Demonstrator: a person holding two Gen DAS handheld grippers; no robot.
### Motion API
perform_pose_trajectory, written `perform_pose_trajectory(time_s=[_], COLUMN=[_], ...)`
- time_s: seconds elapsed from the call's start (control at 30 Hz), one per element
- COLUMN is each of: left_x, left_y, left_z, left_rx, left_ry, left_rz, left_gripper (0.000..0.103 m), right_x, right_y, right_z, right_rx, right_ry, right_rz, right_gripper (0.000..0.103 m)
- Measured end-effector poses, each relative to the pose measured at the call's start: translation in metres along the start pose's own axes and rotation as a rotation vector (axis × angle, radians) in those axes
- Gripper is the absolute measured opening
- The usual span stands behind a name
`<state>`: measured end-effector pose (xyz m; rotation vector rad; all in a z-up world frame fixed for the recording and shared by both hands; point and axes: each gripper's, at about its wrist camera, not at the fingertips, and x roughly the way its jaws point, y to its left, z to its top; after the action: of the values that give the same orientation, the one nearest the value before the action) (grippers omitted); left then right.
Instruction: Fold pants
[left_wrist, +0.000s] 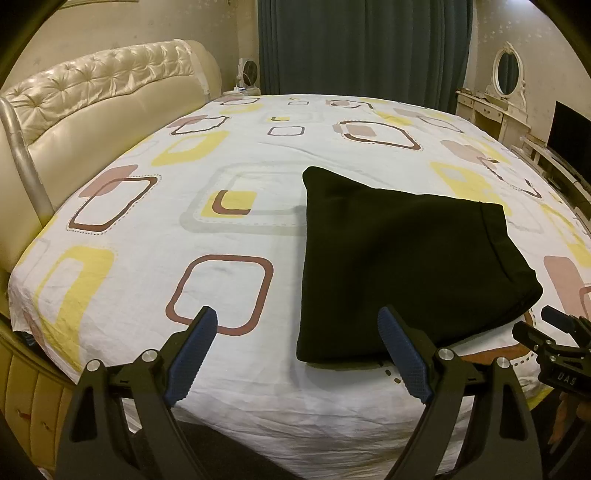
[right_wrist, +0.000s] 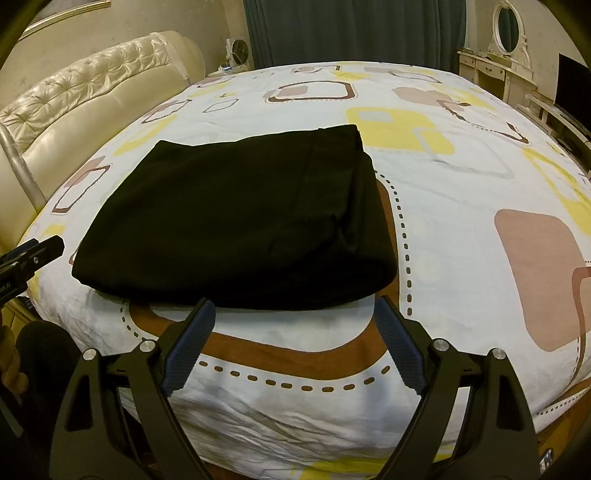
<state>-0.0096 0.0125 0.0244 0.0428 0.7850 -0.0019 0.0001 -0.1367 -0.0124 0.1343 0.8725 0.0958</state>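
Black pants (right_wrist: 236, 218) lie folded flat on your patterned bed sheet (right_wrist: 461, 177). Your left gripper (left_wrist: 297, 350) has jaws apart, empty, pants at its 1 o'clock. Your right gripper (right_wrist: 295, 339) likewise apart, empty, pants at 11 o'clock.

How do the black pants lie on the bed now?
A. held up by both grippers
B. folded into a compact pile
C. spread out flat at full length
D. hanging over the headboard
B: the pants lie folded in a pile on the bed, and both grippers are open and empty.
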Motion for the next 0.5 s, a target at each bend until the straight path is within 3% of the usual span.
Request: perform_pose_trajectory(time_s=[0.5], left_x=[0.0005], left_y=[-0.0011], left_z=[-0.0009], left_rx=[0.008], left_ry=[0.005], left_rz=[-0.002], left_gripper=[0.088], right_x=[-0.0001], right_y=[0.0012], right_z=[-0.0002], right_rx=[0.000], right_ry=[-0.001], right_rz=[-0.001], right_gripper=[0.088])
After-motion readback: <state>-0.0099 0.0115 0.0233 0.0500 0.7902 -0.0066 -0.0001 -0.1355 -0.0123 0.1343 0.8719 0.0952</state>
